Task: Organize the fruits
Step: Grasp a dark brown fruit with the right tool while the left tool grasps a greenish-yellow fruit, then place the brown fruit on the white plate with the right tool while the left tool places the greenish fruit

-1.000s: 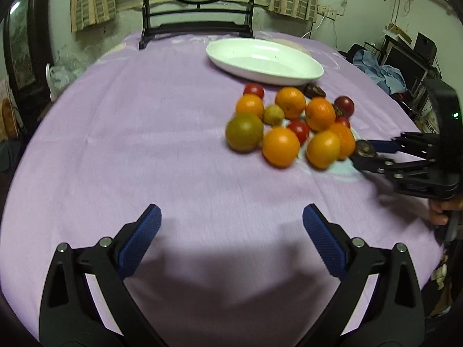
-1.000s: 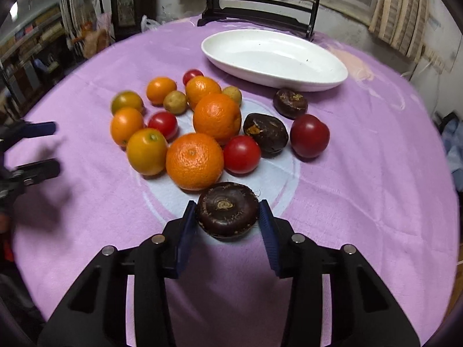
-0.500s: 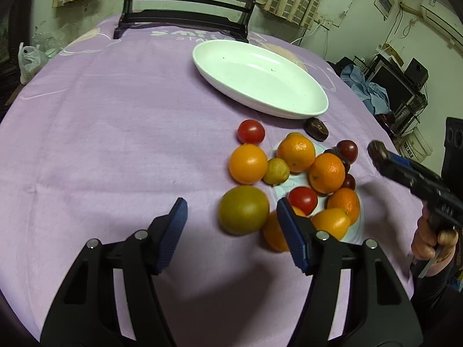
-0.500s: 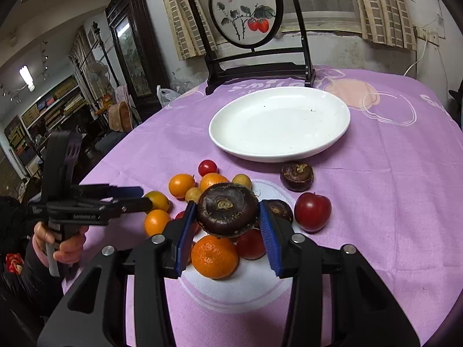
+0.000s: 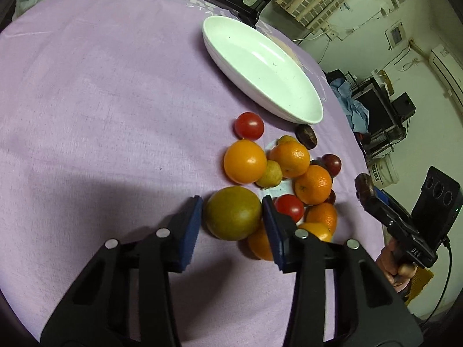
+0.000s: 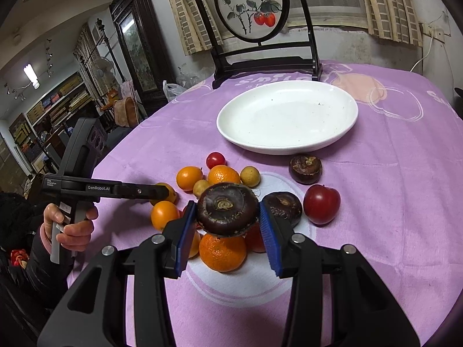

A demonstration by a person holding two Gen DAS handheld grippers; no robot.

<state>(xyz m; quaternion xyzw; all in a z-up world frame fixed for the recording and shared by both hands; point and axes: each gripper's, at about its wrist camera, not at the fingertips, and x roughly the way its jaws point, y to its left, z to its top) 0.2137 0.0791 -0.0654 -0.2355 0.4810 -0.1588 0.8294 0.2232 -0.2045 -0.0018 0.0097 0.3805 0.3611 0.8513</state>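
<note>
The right gripper (image 6: pixel 227 225) is clamped on a dark water chestnut (image 6: pixel 227 208), held above the fruit pile in front of the white plate (image 6: pixel 286 144). The left gripper (image 5: pixel 231 219) brackets a greenish orange (image 5: pixel 233 212) on the pile's edge farthest from the plate; whether its pads press it, I cannot tell.

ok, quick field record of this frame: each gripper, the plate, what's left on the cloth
left gripper: straddling the greenish citrus on the cloth, contact unclear
right gripper: shut on dark brown fruit, lifted above the pile
white plate: holds no fruit
fruit pile: on the purple tablecloth, in front of the plate
loose near plate: another dark fruit, red fruit
</note>
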